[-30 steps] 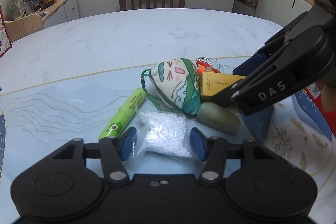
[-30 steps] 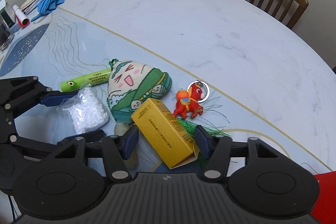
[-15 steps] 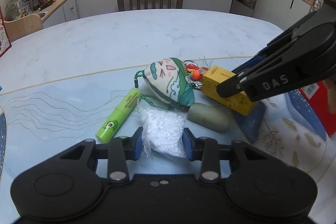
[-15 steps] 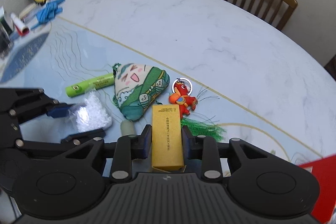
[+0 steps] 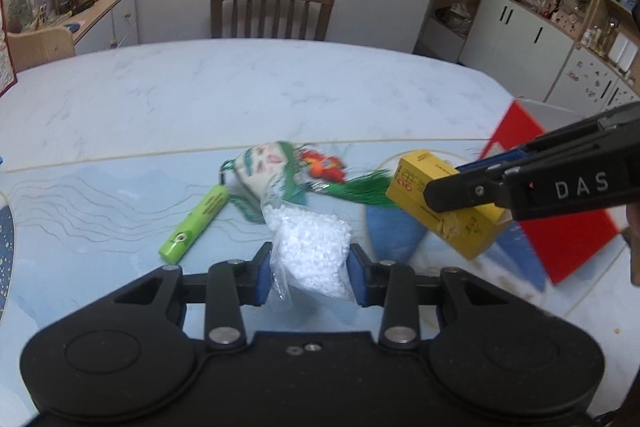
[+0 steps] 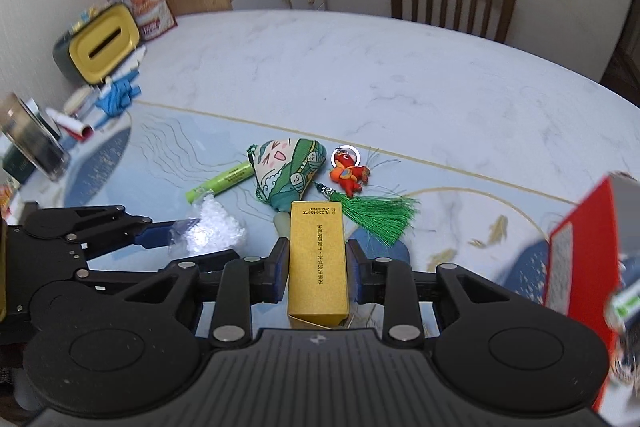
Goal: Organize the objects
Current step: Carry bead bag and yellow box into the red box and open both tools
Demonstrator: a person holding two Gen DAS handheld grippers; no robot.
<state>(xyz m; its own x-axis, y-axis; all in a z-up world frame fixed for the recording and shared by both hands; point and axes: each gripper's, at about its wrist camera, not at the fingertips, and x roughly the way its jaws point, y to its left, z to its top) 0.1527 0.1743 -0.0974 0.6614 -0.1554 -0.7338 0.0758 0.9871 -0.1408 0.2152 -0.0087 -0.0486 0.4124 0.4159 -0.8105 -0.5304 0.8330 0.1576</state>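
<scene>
We are pinching the bead bag (image 5: 310, 251) in our left gripper (image 5: 310, 277) and the yellow box (image 6: 318, 259) in our right gripper (image 6: 317, 269). Both are hanging above the table (image 5: 280, 83). The box is pointing straight out from the jaws, and the red box (image 6: 580, 267) is sitting close on our right side.

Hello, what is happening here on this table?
A person is tidying small things with two hand-held claws. The left claw is shut on a clear bag of white beads, and the right claw is shut on a yellow box. A green tube, a cloth pouch and a red keychain toy lie on the table.
</scene>
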